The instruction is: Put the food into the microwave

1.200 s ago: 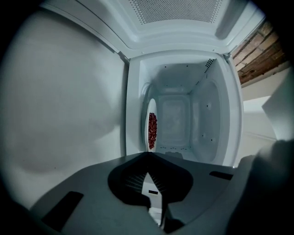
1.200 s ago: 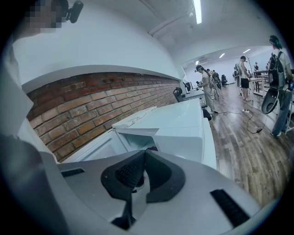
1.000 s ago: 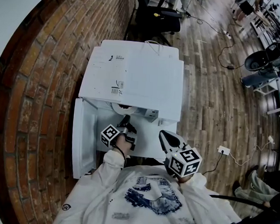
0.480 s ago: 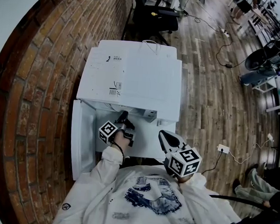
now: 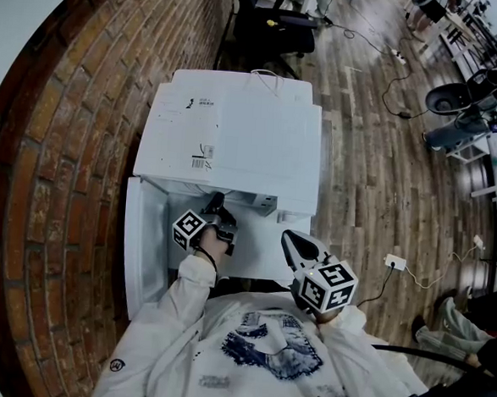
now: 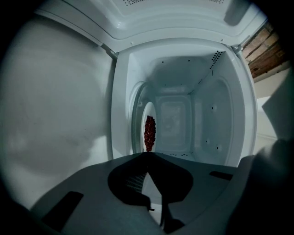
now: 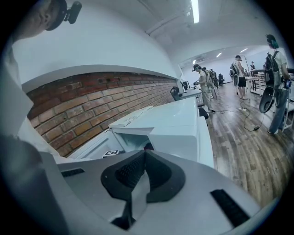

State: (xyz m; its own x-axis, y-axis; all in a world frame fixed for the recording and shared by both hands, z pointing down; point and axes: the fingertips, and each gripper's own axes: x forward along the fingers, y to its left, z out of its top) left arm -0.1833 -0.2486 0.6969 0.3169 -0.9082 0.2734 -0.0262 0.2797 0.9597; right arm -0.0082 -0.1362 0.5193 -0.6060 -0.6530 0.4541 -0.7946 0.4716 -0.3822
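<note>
Two grey plastic grippers work at a boxy white microwave (image 5: 235, 142) with smooth enamelled walls. It stands beside a rough red brick wall (image 5: 66, 138), with a wood-plank floor (image 5: 387, 161) on its other side, and its flat door (image 5: 143, 245) hangs open to the left. Reaching into the opening, the left gripper (image 5: 218, 203) has its dark ribbed pads pinched together on the near rim of a thin round white plate (image 6: 148, 110), seen almost edge-on inside the cavity. On that plate lies the food (image 6: 149, 133), a dark red, knobbly heap, narrow from this angle. Near the person's chest, the right gripper (image 5: 287, 236) has its jaws closed together on nothing.
</note>
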